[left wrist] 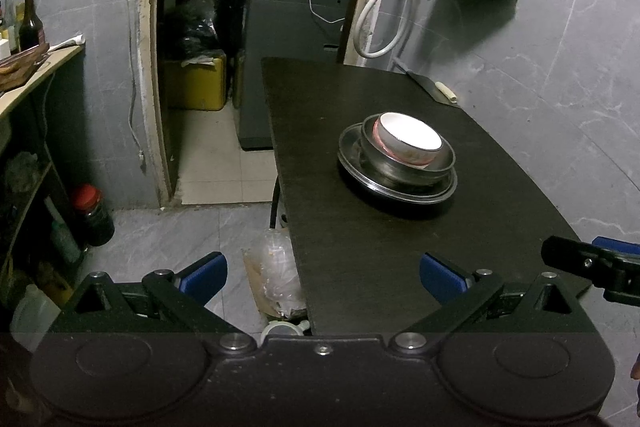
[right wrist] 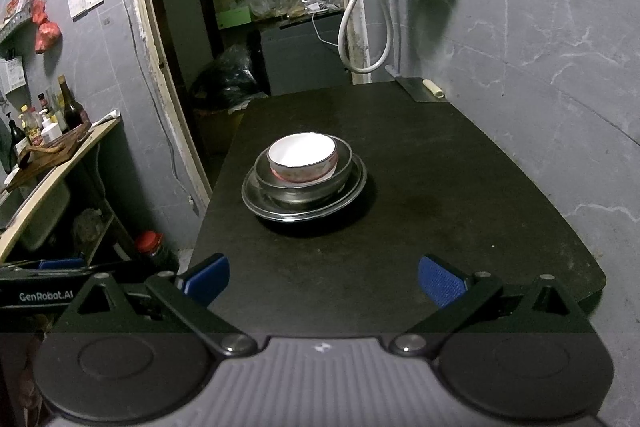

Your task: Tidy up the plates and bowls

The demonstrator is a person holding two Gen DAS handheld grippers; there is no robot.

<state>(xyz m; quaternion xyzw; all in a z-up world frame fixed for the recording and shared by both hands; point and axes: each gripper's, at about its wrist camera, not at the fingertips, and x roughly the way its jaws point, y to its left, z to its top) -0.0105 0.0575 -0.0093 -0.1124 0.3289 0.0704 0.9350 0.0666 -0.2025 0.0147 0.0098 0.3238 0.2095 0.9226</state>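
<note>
My two grippers, left gripper and right gripper, hold their jaws spread wide, empty. Mid-worktop, one stack: a white bowl in one steel bowl on one steel plate. One cleaver lies far right.

Both wrist views facing table, shared stack

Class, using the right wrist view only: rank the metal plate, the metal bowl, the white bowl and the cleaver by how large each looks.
1. metal plate, widest, at the bottom of the stack
2. metal bowl, sitting on it
3. white bowl, nested inside
4. cleaver, looks smallest, but it lies farthest away, so its rank is unsure
</note>
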